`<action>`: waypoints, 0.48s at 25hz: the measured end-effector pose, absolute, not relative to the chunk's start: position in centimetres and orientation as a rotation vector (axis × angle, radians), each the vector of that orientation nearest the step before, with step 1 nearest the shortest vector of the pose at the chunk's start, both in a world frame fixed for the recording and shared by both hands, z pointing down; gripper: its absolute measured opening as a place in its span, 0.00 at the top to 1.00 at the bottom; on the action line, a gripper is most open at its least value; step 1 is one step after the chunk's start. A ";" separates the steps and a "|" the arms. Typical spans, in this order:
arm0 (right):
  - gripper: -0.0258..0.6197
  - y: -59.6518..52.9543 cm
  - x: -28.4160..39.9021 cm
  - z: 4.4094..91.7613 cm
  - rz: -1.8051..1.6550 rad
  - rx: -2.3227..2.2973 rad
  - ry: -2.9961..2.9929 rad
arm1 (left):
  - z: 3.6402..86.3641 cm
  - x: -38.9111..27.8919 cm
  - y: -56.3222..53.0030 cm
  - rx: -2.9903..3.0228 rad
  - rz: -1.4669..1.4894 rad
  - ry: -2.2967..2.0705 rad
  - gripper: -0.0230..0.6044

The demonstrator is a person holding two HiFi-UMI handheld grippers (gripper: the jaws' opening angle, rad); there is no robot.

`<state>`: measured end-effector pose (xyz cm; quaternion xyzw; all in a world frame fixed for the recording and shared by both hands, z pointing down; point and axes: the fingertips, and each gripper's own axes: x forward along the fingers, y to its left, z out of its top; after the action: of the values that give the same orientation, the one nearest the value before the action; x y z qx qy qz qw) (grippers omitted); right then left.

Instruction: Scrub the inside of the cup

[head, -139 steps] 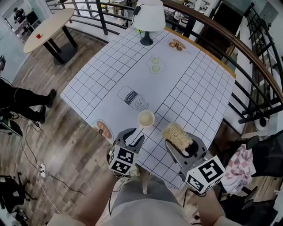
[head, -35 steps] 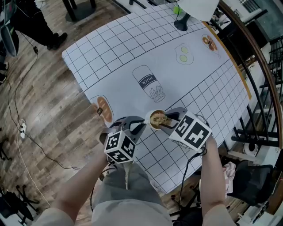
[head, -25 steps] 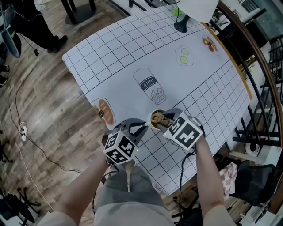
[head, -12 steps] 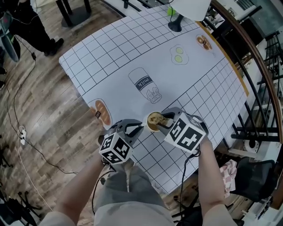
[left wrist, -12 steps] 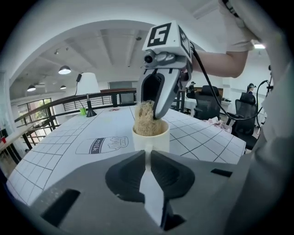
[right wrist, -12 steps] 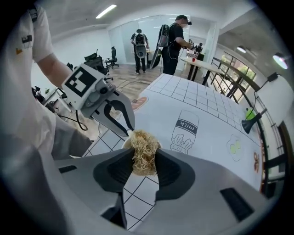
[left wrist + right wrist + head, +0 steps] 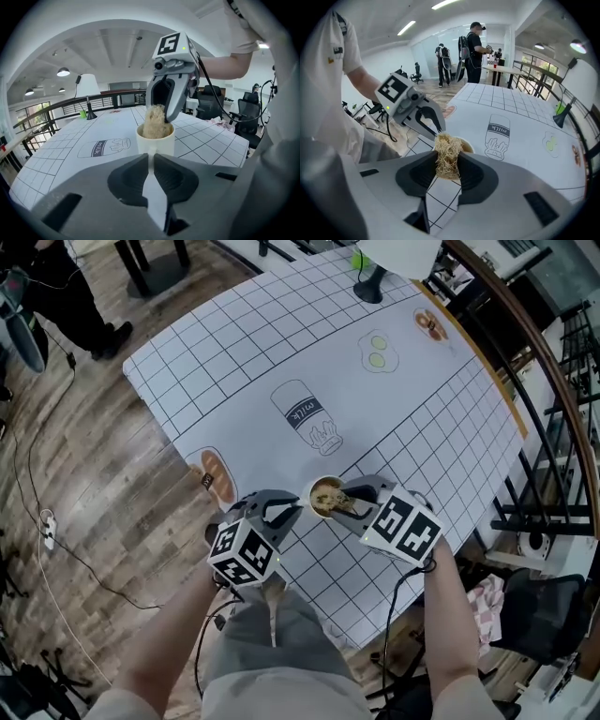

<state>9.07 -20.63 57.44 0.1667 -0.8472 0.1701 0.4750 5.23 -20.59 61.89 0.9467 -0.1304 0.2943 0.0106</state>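
Note:
A white cup (image 7: 317,508) stands near the table's front edge, with a tan fibrous scrubber (image 7: 327,493) pushed down into its mouth. My left gripper (image 7: 289,509) is shut on the cup's handle (image 7: 150,161), seen pinched between its jaws in the left gripper view, with the cup (image 7: 155,143) just beyond. My right gripper (image 7: 345,499) reaches in steeply from the right and is shut on the scrubber (image 7: 447,154). Its jaws have just been closing, with the scrubber between them. The cup's rim (image 7: 467,144) peeks out behind the scrubber. The cup's inside is hidden.
The table wears a white grid cloth (image 7: 422,418) printed with a milk bottle (image 7: 302,413) and food pictures. A lamp (image 7: 367,282) stands at the far end. A railing (image 7: 530,399) runs along the right; wooden floor and a cable (image 7: 47,521) lie to the left.
Earlier the scrubber was held outside the cup, to its right; now it is inside. Over the last second the right gripper shifted slightly right; the left gripper held the handle still.

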 end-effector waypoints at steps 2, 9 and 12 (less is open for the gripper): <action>0.77 -21.1 9.8 55.9 0.404 0.463 -2.060 | 61.7 5.3 -20.5 2.977 0.924 -0.389 0.89; 0.77 -22.6 9.2 57.5 0.255 0.531 -1.864 | 61.4 5.3 -20.8 2.966 0.856 -0.378 0.89; 0.77 -22.6 9.1 59.5 0.268 0.554 -1.850 | 61.5 5.2 -20.8 2.985 0.863 -0.369 0.89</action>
<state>9.08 -22.59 59.51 0.2350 -0.7853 0.1138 0.5613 5.25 -20.79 61.47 0.9539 -0.1178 0.2759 0.0062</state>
